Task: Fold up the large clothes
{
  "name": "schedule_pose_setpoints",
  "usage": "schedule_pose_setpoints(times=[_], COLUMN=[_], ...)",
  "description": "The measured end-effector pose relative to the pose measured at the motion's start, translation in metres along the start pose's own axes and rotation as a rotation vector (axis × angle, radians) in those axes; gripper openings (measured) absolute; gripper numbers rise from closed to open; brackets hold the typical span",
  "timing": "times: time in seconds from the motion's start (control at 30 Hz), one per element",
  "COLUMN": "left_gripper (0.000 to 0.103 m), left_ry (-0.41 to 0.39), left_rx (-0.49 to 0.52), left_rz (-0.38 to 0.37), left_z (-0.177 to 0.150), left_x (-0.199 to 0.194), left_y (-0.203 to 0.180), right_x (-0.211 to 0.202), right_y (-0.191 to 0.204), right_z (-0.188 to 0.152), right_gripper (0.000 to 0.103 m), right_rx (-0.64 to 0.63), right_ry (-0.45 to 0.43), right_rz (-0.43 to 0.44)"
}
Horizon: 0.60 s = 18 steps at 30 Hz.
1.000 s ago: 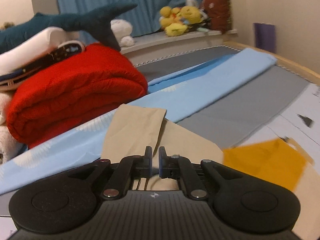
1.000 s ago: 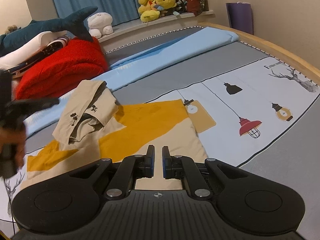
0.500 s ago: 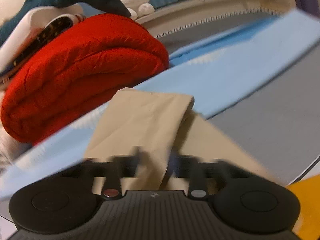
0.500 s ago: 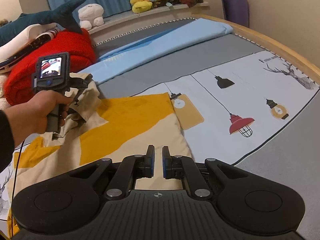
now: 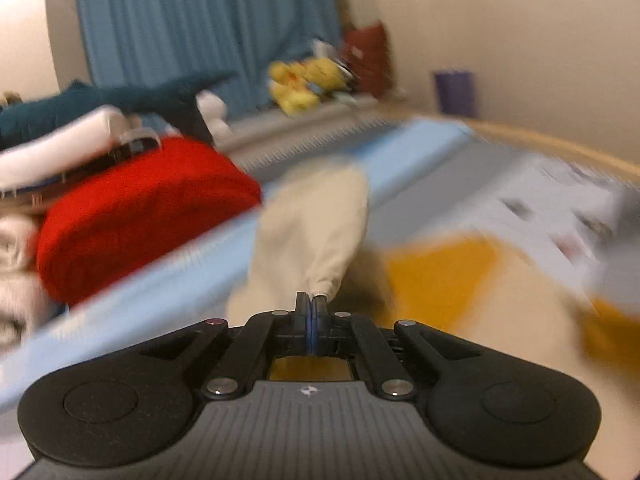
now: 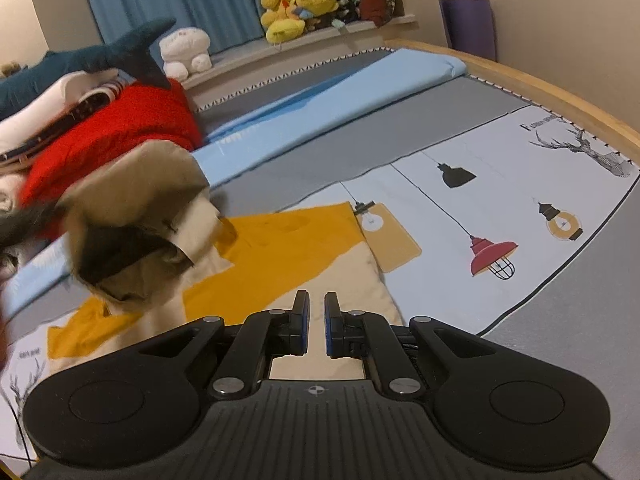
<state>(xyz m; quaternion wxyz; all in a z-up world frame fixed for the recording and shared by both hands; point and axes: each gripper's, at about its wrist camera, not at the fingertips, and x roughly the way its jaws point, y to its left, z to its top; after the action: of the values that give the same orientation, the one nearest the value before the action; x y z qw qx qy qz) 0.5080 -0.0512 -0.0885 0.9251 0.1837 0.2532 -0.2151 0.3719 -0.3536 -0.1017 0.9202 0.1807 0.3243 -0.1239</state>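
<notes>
A beige and mustard-yellow garment (image 6: 280,248) lies spread on the printed bed cover (image 6: 500,168). My left gripper (image 5: 311,300) is shut on a beige fold of it (image 5: 316,220), which rises off the bed in front of the fingers. In the right wrist view that lifted beige part (image 6: 140,192) hangs blurred at the left, with the left gripper only a dark smear beside it. My right gripper (image 6: 316,304) hovers over the garment's near beige edge. Its jaws stand a narrow gap apart with nothing between them.
A red folded blanket (image 6: 120,128) and stacked bedding sit at the left, with a shark plush (image 6: 100,56) on top. A light-blue sheet (image 6: 340,100) runs across behind the garment. Plush toys (image 6: 300,4) line the ledge. A wooden bed edge (image 6: 540,84) curves at the right.
My left gripper closed on the beige fold and swept it up and toward the right, off the bed. The right gripper stayed where it was, jaws unchanged.
</notes>
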Motion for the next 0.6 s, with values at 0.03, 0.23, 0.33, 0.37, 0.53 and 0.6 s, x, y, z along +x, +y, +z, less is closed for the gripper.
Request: schedule_pose_setpoints(times=[0.03, 0.23, 0.33, 0.37, 0.53, 0.6], left_gripper=[0.000, 0.001, 0.005, 0.010, 0.022, 0.023], left_ry=[0.044, 0.255, 0.227, 0.214, 0.194, 0.196], left_rx=[0.010, -0.207, -0.439, -0.515, -0.703, -0.735], left_rz=[-0.021, 0.085, 0.120, 0.111, 0.056, 0.041], left_z=[-0.027, -0.107, -0.093, -0.089, -0.080, -0.089], left_x=[-0.021, -0.077, -0.071, -0.066, -0.033, -0.021], left_y=[-0.004, 0.006, 0.026, 0.033, 0.044, 0.041], right_x=[-0.003, -0.017, -0.012, -0.008, 0.011, 0.018], right_y=[0.000, -0.001, -0.001, 0.001, 0.014, 0.021], right_z=[0.000, 0.000, -0.002, -0.003, -0.012, -0.014], right_gripper=[0.007, 0.011, 0.023, 0.024, 0.028, 0.029], right_rx=[0.004, 0.027, 0.071, 0.087, 0.166, 0.184], right_ry=[-0.011, -0.078, -0.052, -0.038, 0.035, 0.053], right_rz=[0.005, 0.066, 0.133, 0.157, 0.247, 0.269])
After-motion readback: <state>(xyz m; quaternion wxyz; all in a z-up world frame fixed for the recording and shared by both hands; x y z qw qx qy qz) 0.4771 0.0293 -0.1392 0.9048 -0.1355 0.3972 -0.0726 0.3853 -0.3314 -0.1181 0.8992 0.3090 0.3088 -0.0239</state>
